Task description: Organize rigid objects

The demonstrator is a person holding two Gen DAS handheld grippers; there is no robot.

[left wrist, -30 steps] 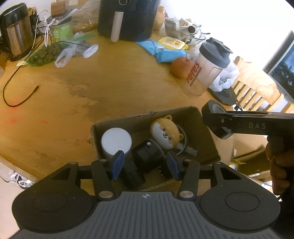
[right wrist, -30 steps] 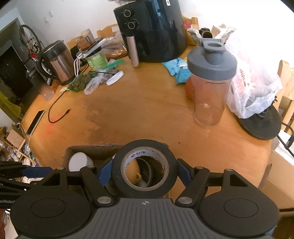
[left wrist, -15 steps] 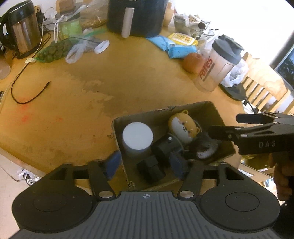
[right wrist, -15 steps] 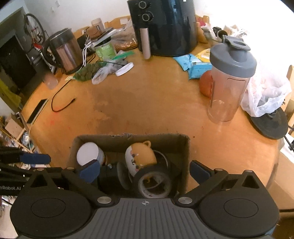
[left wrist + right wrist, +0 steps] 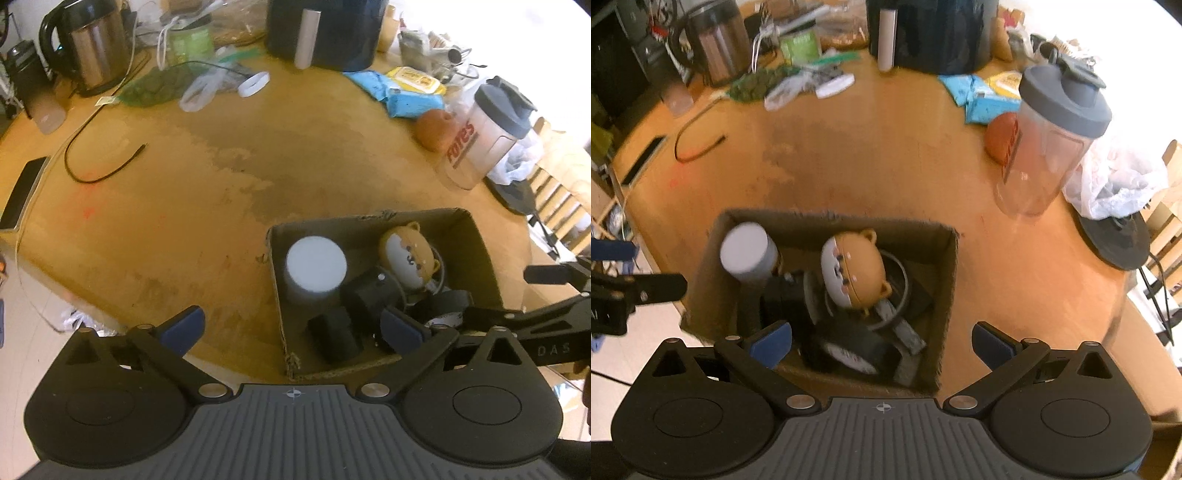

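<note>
A brown corrugated cardboard box (image 5: 945, 295) with ragged torn rims sits at the near edge of the round wooden table (image 5: 221, 177), whose worn top shows a dull, patchy stain across its middle. Packed inside the box are a white-capped cylinder (image 5: 748, 251) in its far left corner, a rounded tan-and-white dog-face toy (image 5: 855, 271) toward the far middle, blocky matte black parts (image 5: 334, 338) near the front wall, and a black tape roll (image 5: 849, 350) lying tilted at the near side with its pale inner core showing.

The right gripper (image 5: 882, 343) hovers above the near edge of the box, its blue-padded jaws spread wide and holding nothing. The left gripper (image 5: 291, 330) hangs over the box's left wall, its jaws likewise spread apart and empty.

Toward the right edge of the table stands a clear plastic shaker bottle (image 5: 1049, 147) with a grey lid; a steel kettle (image 5: 98, 51) stands at the far left edge.
</note>
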